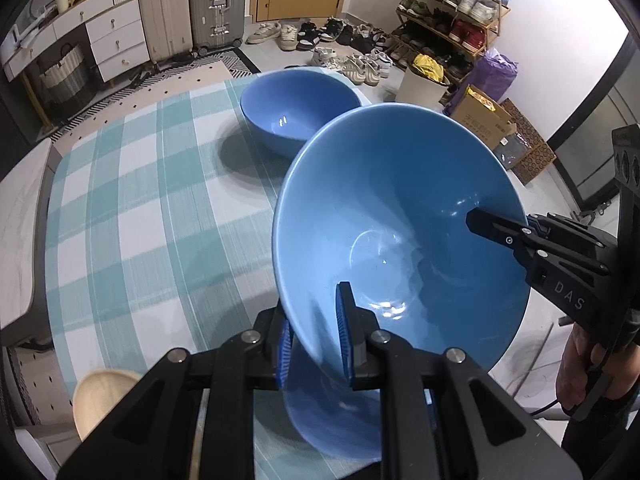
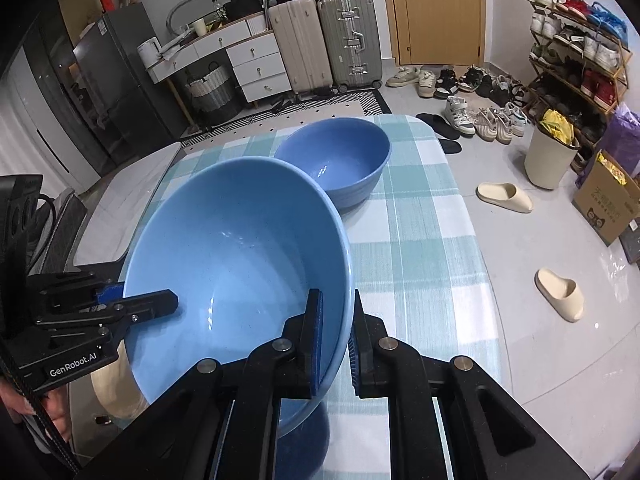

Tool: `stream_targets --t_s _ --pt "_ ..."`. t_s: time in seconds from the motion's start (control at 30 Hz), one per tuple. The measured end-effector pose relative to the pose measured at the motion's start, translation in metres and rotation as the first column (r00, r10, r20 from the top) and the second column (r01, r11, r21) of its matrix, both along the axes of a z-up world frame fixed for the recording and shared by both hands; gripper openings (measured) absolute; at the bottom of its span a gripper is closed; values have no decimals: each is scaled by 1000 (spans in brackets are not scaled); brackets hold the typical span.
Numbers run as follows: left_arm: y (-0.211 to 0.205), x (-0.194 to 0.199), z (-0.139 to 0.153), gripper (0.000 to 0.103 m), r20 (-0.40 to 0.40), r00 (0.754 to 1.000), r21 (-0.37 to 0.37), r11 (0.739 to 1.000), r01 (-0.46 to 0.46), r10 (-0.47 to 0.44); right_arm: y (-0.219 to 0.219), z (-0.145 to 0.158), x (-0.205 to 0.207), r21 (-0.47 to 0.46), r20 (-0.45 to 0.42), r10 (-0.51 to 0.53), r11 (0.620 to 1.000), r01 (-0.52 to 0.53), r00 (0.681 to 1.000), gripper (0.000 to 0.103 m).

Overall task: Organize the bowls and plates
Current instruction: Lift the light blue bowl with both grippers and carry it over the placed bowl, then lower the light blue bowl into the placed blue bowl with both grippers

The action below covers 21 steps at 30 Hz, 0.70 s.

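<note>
Both claws pinch opposite rims of the near blue bowl (image 2: 240, 248), the left gripper (image 1: 316, 344) marked "GenRobot.AI", the right gripper (image 2: 334, 344) marked "DAS", while the far blue bowl (image 2: 340, 156) sits ahead on the checked tablecloth (image 2: 432, 240).

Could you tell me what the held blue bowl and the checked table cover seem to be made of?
The large blue bowl looks like glazed ceramic, perhaps melamine: smooth, with sharp highlights inside. The teal and white checked table cover looks like woven fabric: matte, with fine thread lines.
</note>
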<state>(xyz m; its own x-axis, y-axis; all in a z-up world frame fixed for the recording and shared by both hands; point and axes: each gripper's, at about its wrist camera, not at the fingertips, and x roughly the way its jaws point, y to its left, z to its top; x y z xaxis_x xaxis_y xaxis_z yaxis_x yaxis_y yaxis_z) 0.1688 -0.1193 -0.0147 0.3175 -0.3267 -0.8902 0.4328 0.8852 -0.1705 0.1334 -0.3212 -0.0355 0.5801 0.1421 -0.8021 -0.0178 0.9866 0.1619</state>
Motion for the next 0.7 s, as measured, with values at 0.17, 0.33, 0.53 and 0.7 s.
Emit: stream_targets --t_s 0.17,0.33,0.53,0.7 --pt "7 -25 1 17 14 1000 7 1000 2 -2 13 0 -26 -28 4 8 1000 -8 1000 11" --pt "19 -45 -5 17 12 1000 0 1000 -1 1 28 -4 -50 -42 5 23 999 -23 1000 11" --pt "27 -60 -22 18 1 1000 22 1000 -1 1 40 -23 -67 -29 -13 31 999 -32 999 11" --pt "23 -72 -38 21 25 1000 101 995 14 -17 44 -42 -74 -19 -38 35 999 -35 999 11"
